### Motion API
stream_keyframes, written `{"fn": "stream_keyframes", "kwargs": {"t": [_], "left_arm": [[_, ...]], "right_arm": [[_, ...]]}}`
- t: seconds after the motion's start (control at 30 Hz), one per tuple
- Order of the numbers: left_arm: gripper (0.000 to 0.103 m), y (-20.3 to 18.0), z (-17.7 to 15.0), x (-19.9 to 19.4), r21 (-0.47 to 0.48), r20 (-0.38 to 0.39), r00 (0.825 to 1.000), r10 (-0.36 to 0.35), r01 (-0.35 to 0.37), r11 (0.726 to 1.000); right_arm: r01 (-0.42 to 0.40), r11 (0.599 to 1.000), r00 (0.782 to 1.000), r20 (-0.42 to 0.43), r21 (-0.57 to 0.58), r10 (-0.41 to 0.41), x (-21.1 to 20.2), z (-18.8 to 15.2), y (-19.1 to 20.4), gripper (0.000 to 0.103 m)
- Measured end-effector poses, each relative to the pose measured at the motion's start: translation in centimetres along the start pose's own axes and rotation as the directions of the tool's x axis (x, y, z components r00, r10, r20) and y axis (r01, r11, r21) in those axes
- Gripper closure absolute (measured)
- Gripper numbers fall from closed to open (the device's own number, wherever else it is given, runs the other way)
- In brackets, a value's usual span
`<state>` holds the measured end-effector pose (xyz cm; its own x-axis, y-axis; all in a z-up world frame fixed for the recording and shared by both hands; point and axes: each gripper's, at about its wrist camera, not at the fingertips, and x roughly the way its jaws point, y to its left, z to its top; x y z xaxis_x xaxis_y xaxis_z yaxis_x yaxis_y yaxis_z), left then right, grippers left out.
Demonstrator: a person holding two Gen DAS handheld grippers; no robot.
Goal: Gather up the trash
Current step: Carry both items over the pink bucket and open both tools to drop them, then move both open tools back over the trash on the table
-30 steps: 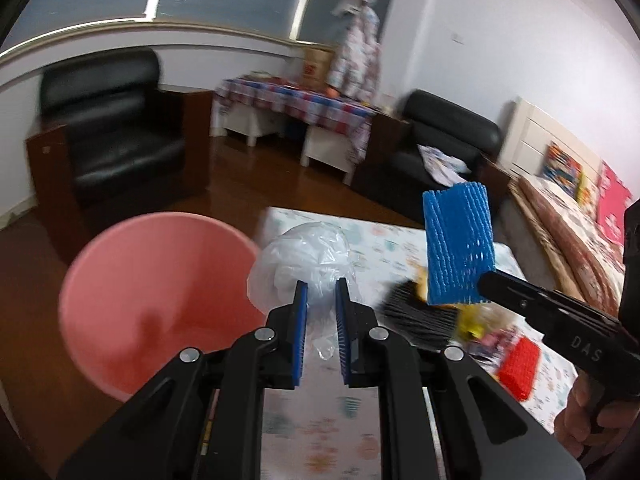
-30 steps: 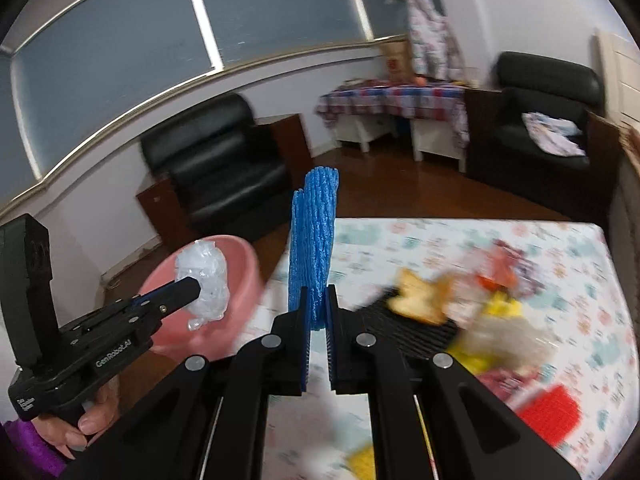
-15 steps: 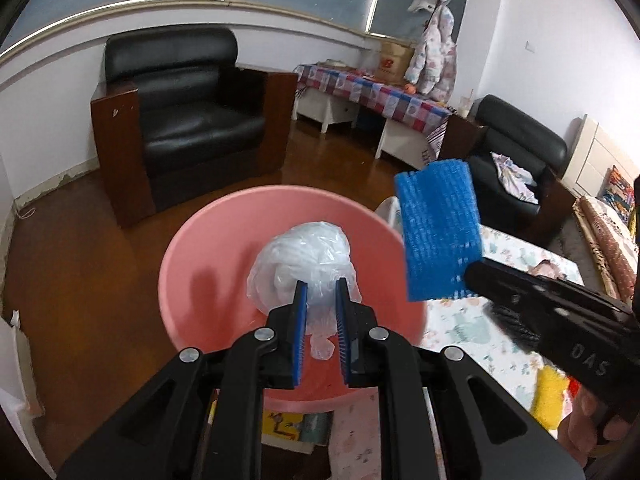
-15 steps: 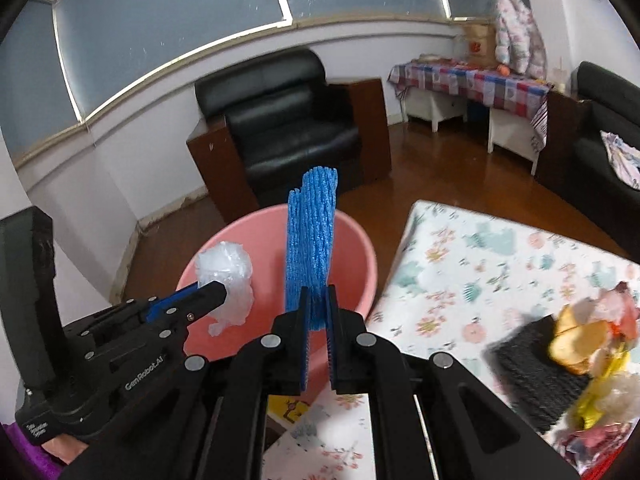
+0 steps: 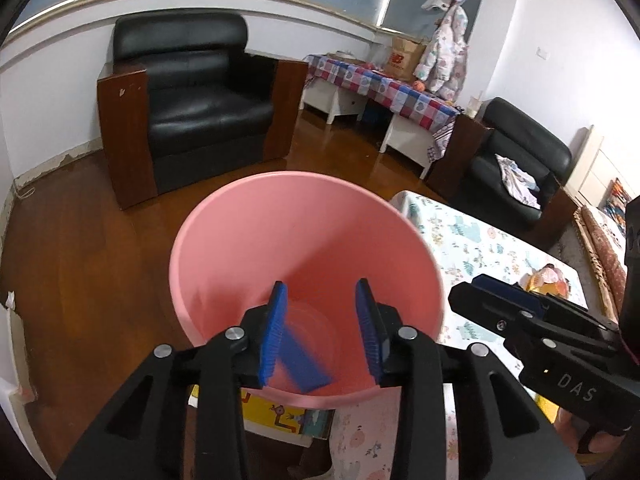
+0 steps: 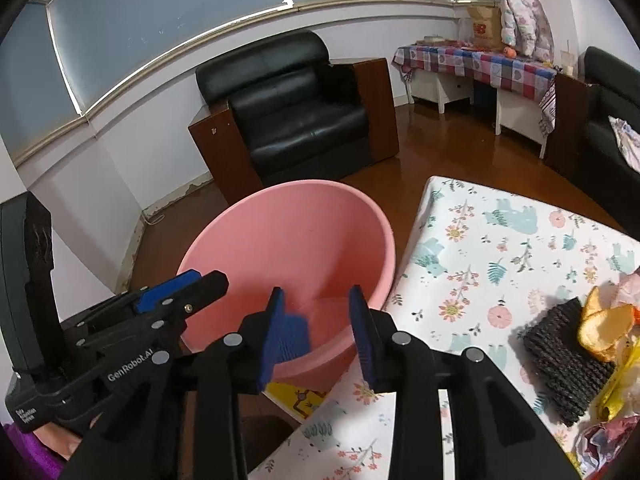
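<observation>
A pink plastic bucket point(image 5: 240, 248) is seen just beyond both pairs of tongs, standing off the near left edge of the table. Inside it, low against the near wall, a blue foam net sleeve point(image 5: 302, 368) is visible, blurred; in the right wrist view the same blue piece point(image 6: 292, 340) shows just behind the left finger. Whether anything else lies in the bucket cannot be told, since the bottom is largely hidden by the fingers.

The left gripper point(image 5: 323, 330) is held over the bucket with its jaws opening, and nothing is seen between its blue pads. The right gripper point(image 6: 316, 330) is likewise over the near rim, jaws opening, with nothing pressed between the pads.

The table point(image 6: 500, 248) is covered by a white cloth printed with flowers and animals. At its right side more trash is gathered: a black woven mat point(image 6: 568, 356), orange peel point(image 6: 604, 328) resting against it, and crumpled wrappers, partly cut off by the edge of the view.

The floor is of dark polished wood. A black leather armchair point(image 5: 196, 92) with wooden sides is placed against the far wall, under a window. A low table with a checked cloth point(image 5: 380, 88) is set further right, and a second black armchair point(image 5: 516, 168) beyond it.
</observation>
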<state>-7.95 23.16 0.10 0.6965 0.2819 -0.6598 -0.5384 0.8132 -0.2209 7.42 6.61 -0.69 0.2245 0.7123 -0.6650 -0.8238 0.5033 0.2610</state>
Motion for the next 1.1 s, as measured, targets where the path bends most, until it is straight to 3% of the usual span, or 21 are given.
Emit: {"fn": "stream_keyframes", "kwargs": {"t": [0.3,0.57,0.8,1.1], "left_arm": [[0.067,-4.4,-0.7,-1.5,0.104,0.018,0.995,-0.094,0.091,0.990],[0.067,-10.2,-2.2,-1.9,0.211,-0.041,0.976,-0.212,0.216,0.953],[0.067,-15.5,-4.6,-2.0,0.335,-0.109,0.947,-0.302,0.321,0.886],[0.067,-20.4,-8.6,-1.0,0.439,-0.271,0.884,-0.382,0.467,0.768]], "right_arm": [[0.099,0.995,0.994,0.053,-0.010,-0.098,-3.9,-1.9,-1.1,0.070],[0.213,0.974,0.972,0.080,0.078,-0.219,-9.2,-4.1,-5.1,0.070],[0.327,0.926,0.934,0.085,0.190,-0.348,-14.2,-7.7,-9.6,0.071],[0.447,0.829,0.877,0.018,0.336,-0.480,-18.8,-13.6,-14.4,0.066]]}}
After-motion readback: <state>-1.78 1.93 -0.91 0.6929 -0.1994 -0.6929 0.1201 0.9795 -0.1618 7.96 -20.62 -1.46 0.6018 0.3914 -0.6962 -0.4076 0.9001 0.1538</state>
